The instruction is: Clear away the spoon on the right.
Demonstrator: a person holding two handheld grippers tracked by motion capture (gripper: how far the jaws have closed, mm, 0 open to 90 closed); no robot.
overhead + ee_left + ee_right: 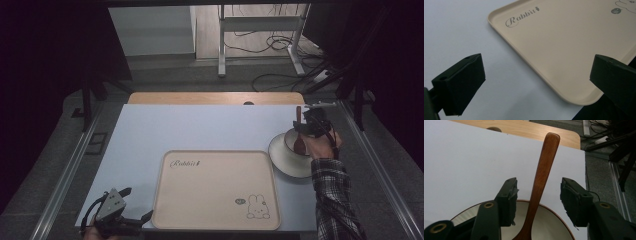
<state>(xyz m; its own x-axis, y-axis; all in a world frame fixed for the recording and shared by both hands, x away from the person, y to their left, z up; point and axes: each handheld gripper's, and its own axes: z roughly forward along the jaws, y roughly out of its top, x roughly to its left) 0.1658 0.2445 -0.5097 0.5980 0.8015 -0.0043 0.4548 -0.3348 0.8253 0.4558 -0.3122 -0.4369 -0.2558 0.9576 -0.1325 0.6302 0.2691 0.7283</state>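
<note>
A brown wooden spoon (298, 136) stands tilted in a white bowl (289, 143) that sits on a white saucer (286, 166) at the right of the table. My right gripper (303, 125) hovers over the bowl, open. In the right gripper view the spoon's handle (544, 167) rises between the jaws of the right gripper (537, 195), with a gap on each side, above the brown-rimmed bowl (550, 226). A beige tray (215, 197) printed with "Rabbit" and a bunny lies in the middle. My left gripper (137, 204) rests open at the tray's near left corner (579, 98), nothing between the jaws of the left gripper (537, 70).
A pale sheet (175, 127) covers the table, with a strip of bare wood (215, 98) at the far edge. The table's near edge runs just under the left gripper. Behind the table, cables (280, 45) and a metal stand (222, 40) are on the floor.
</note>
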